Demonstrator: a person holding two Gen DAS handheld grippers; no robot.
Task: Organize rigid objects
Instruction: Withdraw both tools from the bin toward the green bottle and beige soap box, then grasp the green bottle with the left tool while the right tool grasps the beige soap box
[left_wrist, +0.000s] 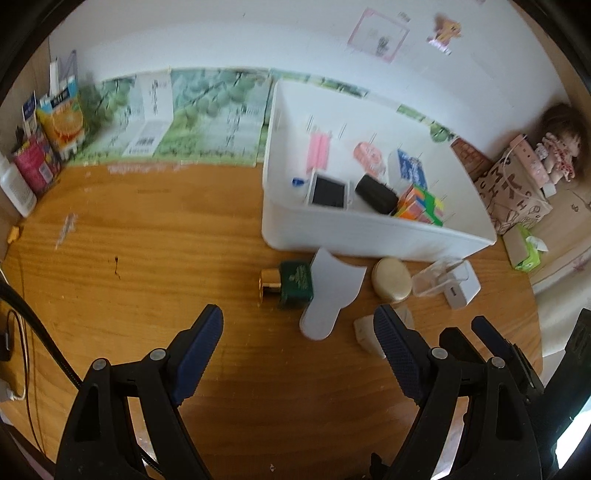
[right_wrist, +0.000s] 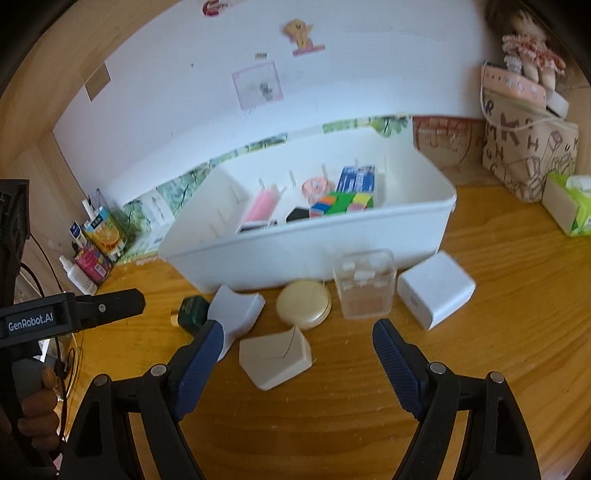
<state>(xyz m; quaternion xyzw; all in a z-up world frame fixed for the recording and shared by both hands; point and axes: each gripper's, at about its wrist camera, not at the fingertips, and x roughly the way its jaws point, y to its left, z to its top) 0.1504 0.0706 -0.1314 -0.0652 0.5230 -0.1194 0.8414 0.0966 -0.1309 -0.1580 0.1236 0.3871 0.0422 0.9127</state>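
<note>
A white bin (left_wrist: 369, 236) (right_wrist: 295, 258) on the wooden desk holds a pink item, a black block, a colourful cube (left_wrist: 421, 210) and a blue box. In front of it lie a green bottle with a gold cap (left_wrist: 295, 282) (right_wrist: 194, 312), a flat white curved piece (left_wrist: 332, 291) (right_wrist: 236, 310), a gold round compact (left_wrist: 391, 282) (right_wrist: 303, 304), a clear case (right_wrist: 364, 288), a white charger (right_wrist: 436, 290) and a white block (right_wrist: 275, 358). My left gripper (left_wrist: 298, 314) hangs open before the bottle and the curved piece. My right gripper (right_wrist: 298, 328) stands open over the white block, holding nothing.
Juice cartons (left_wrist: 62, 122) and a white bottle (left_wrist: 14, 188) line the left wall. A patterned bag (right_wrist: 528, 155), a doll and a green tissue box (right_wrist: 570, 206) stand at the right. Cables (left_wrist: 14, 354) hang at the desk's left edge. A hand (right_wrist: 37, 410) grips the left tool.
</note>
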